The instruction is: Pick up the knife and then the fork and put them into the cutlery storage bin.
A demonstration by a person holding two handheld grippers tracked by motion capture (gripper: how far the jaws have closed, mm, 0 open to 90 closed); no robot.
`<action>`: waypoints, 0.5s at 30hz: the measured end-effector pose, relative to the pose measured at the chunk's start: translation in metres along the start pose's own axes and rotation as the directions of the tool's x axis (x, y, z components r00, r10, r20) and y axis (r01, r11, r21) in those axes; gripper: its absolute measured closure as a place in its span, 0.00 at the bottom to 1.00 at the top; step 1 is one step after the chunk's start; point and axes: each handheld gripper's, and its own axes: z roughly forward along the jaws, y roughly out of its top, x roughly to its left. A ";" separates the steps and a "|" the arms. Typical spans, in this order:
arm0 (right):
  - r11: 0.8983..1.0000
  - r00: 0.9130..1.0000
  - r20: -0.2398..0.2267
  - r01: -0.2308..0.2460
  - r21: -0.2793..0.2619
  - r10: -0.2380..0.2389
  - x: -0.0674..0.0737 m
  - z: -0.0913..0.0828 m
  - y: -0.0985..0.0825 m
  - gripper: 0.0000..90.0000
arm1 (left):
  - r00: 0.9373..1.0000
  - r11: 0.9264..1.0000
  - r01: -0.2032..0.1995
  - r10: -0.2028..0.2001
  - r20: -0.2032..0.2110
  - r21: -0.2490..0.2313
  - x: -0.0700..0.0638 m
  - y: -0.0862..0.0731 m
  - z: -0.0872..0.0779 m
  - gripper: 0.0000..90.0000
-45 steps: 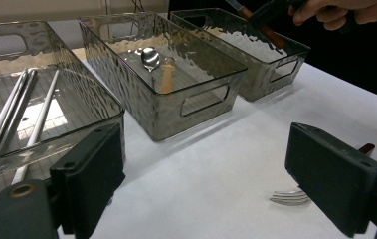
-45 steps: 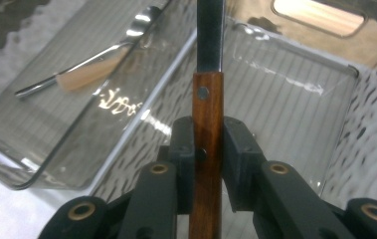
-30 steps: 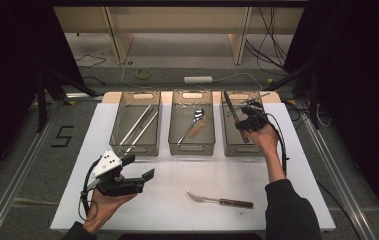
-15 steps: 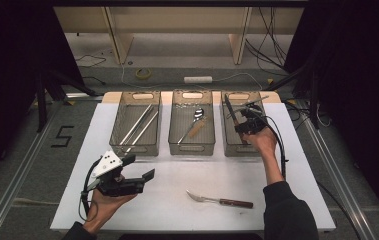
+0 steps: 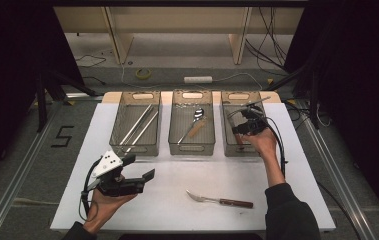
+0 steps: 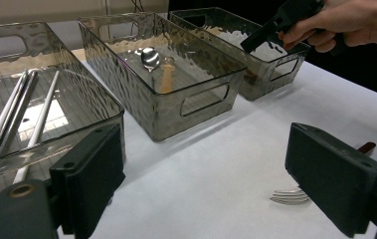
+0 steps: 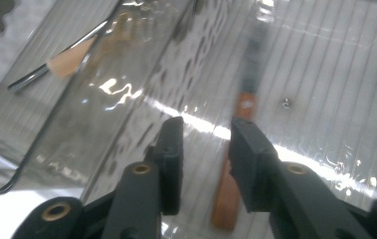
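My right gripper (image 5: pixel 242 127) reaches down into the right clear bin (image 5: pixel 237 151). Its jaws (image 7: pixel 206 134) have just been opening and stand apart with a gap. A brown-handled utensil (image 7: pixel 224 201) lies on the bin floor just under them, and no pad presses on it. My left gripper (image 5: pixel 139 167) hangs over the front left of the white table (image 5: pixel 287 200), jaws wide apart (image 6: pixel 206 169) with nothing between them. A fork (image 5: pixel 219 200) with a brown handle lies on the table near the front; its tines (image 6: pixel 288 195) show past the right jaw.
The middle bin (image 5: pixel 192 148) holds a wooden-handled spoon (image 5: pixel 197 116). In the left bin (image 5: pixel 136 148) lie silver chopsticks (image 5: pixel 138 125). All three bins stand in a row at the table's far edge. Dark curtains flank both sides.
The right gripper's jaws have widened inside the right bin. Both hands have stayed where they were.
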 end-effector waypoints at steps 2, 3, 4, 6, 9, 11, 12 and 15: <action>1.000 1.000 0.004 0.013 -0.008 -0.013 0.001 -0.003 0.000 0.70 | 1.000 1.000 0.000 0.000 0.000 0.000 0.000 0.000 0.000 0.16; 1.000 1.000 -0.003 0.018 -0.016 -0.018 0.002 -0.006 0.000 0.68 | 1.000 1.000 0.001 -0.001 0.000 -0.001 0.000 0.000 0.000 0.16; 0.999 0.999 -0.017 0.027 -0.031 -0.028 0.003 -0.009 -0.001 0.66 | 1.000 1.000 0.000 0.000 0.000 0.000 0.000 0.000 0.000 0.16; 0.998 0.998 -0.030 0.048 -0.039 -0.050 0.005 -0.015 -0.002 0.62 | 1.000 1.000 0.001 -0.001 0.000 0.000 0.000 0.000 0.000 0.16; 0.995 0.993 -0.060 0.095 -0.045 -0.097 0.013 -0.025 -0.005 0.54 | 1.000 1.000 0.002 -0.002 -0.001 0.000 0.000 0.000 0.000 0.16; 0.991 0.989 -0.068 0.124 -0.058 -0.128 0.018 -0.032 -0.007 0.50 | 1.000 1.000 0.003 -0.003 -0.001 0.000 0.000 0.000 0.000 0.16; 0.988 0.986 -0.078 0.141 -0.068 -0.146 0.020 -0.036 -0.008 0.49 | 1.000 1.000 0.003 -0.003 -0.001 0.000 0.000 0.000 0.000 0.16; 0.976 0.973 -0.100 0.200 -0.080 -0.208 0.029 -0.048 -0.013 0.44 | 1.000 1.000 0.003 -0.003 -0.001 0.000 0.000 0.000 0.001 0.16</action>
